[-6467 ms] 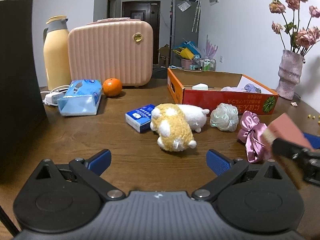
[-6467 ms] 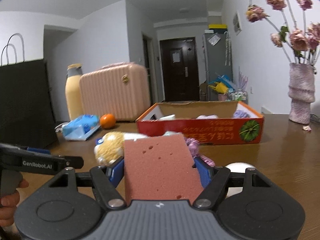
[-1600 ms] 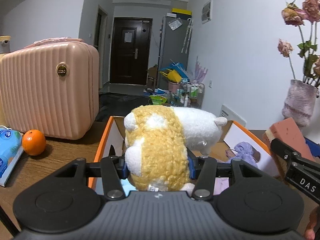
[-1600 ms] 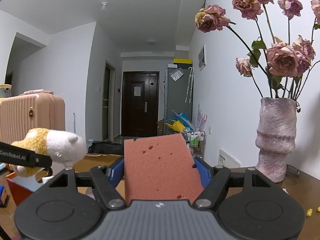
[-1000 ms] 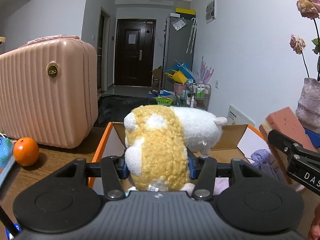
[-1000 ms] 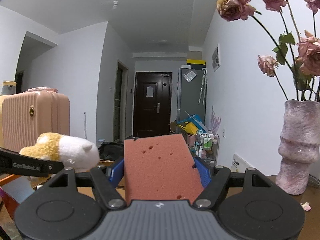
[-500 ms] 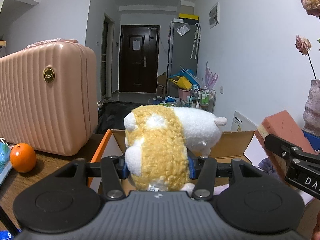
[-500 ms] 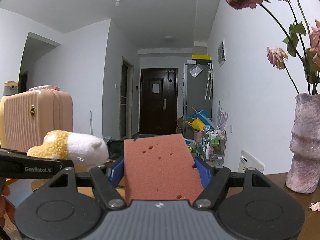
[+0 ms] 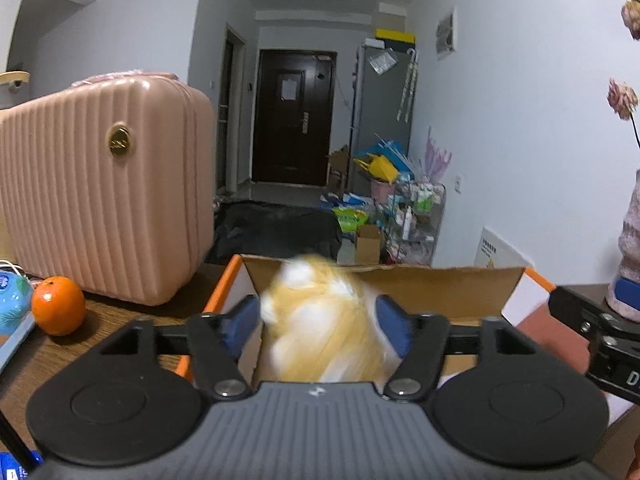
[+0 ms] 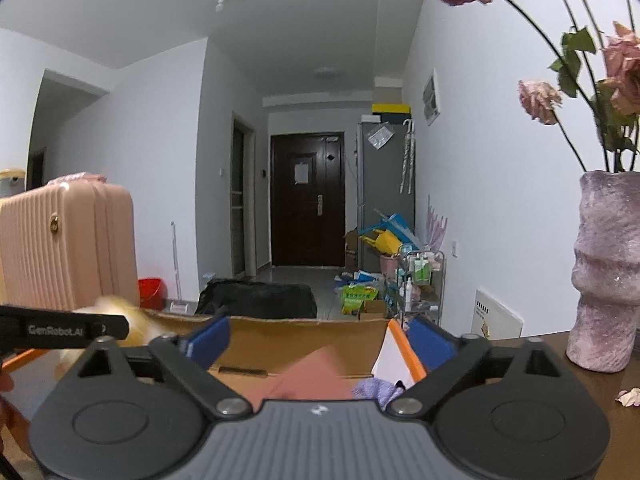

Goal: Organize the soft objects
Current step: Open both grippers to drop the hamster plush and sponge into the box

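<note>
In the left wrist view my left gripper [image 9: 318, 324] hovers over the orange-rimmed cardboard box [image 9: 440, 292]. Its jaws are opening. A yellow and white plush toy [image 9: 324, 320] shows as a blur between the blue pads, slipping down and free of them. In the right wrist view my right gripper [image 10: 320, 340] is over the same box [image 10: 300, 340], and its jaws are also opening wide. The pink sponge [image 10: 316, 376] is blurred below the pads, dropping into the box. The plush [image 10: 132, 324] and the left gripper [image 10: 60, 330] show at the left.
A pink ribbed suitcase [image 9: 104, 200] and an orange [image 9: 58, 306] stand left of the box. A purple soft item [image 10: 376, 390] lies inside the box. A pink vase [image 10: 608, 272] with dried roses stands on the wooden table at the right.
Both grippers have spread their jaws. The plush has sunk between the left pads and the sponge has dropped out of the right ones toward the box.
</note>
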Tool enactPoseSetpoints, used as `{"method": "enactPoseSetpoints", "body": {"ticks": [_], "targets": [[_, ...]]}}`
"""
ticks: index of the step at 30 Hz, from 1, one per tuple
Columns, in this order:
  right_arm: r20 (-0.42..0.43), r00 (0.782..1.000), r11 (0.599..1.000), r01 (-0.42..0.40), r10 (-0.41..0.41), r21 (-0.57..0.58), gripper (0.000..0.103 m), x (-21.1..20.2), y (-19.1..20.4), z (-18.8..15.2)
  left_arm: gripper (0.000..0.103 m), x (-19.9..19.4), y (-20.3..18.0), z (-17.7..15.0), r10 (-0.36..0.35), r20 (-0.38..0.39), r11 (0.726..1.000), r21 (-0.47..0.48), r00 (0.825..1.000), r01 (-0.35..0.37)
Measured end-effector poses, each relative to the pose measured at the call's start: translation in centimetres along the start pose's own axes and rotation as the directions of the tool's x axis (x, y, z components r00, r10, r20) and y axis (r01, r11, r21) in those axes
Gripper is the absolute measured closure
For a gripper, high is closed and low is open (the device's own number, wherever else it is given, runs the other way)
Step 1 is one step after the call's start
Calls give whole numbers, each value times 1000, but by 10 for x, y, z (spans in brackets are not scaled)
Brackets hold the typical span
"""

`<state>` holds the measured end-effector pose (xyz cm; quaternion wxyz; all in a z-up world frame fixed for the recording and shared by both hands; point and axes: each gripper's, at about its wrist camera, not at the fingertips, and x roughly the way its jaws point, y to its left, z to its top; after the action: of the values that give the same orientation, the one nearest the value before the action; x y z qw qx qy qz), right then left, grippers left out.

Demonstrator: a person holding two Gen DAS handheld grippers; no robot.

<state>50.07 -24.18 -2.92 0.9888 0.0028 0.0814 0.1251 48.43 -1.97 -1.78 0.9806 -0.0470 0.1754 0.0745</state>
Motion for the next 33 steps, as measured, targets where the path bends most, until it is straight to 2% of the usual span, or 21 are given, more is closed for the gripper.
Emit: {"method": "enactPoseSetpoints", "body": {"ticks": [1, 3, 7, 33], "targets": [[1, 1000, 1000, 1, -1, 4, 0, 0, -1, 0, 11, -2, 1, 0, 4, 10, 1000, -5, 1000, -4], [0, 1000, 1000, 6, -6, 9, 0, 0, -2, -1, 0, -6, 1, 1, 17, 33, 1000, -3, 999, -17], [-3, 1000, 1000, 13, -13, 13, 0, 1, -4, -1, 0, -13, -3, 0, 44, 84, 999, 17, 996, -46], [9, 999, 999, 51, -51, -14, 0, -16, -9, -4, 0, -19, 4, -8, 63, 80, 997, 27, 995, -66]]}}
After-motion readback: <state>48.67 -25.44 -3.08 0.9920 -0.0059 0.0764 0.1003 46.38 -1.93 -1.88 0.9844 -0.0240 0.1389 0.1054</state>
